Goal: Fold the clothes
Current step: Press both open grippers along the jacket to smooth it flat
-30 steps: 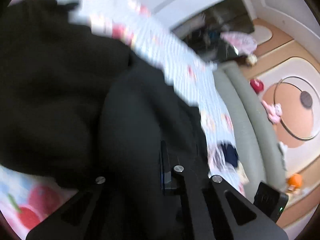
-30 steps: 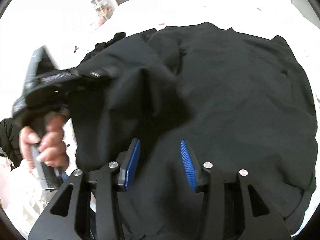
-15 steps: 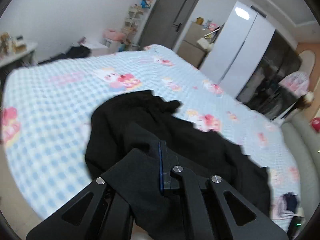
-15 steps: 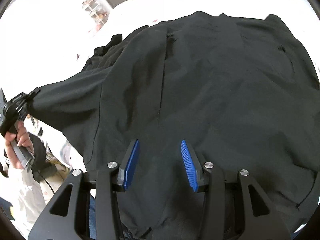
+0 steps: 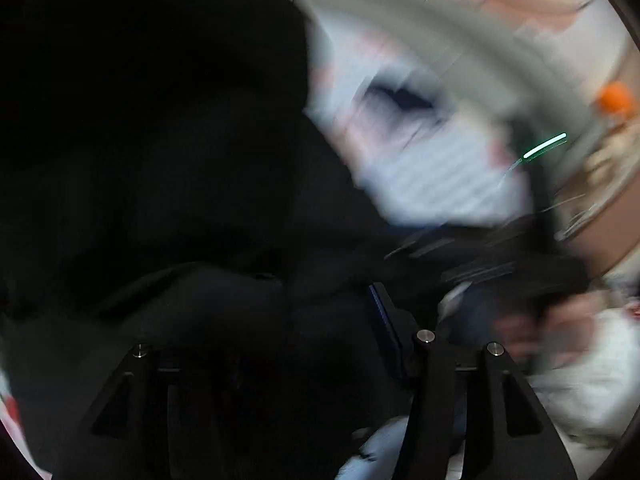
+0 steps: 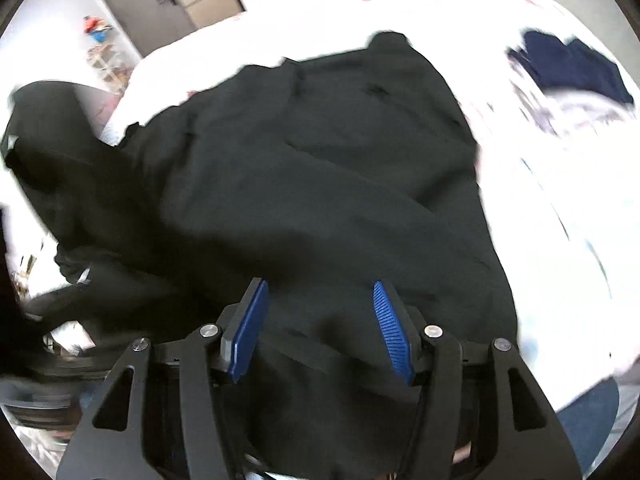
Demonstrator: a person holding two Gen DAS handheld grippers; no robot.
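Right wrist view: the right claw (image 6: 318, 328) has its blue pads (image 6: 390, 330) spread apart, with a black garment (image 6: 320, 168) draped over its base and running between them; nothing is pinched. The garment spreads forward from there across a white bed (image 6: 560, 200), with one part bunched and lifted at the left. Farther off on the bed lies a dark blue piece of clothing (image 6: 576, 66), and a grey door (image 6: 136, 4) stands beyond. In the blurred left wrist view, black cloth buries the left claw (image 5: 304, 332), so I cannot tell its state.
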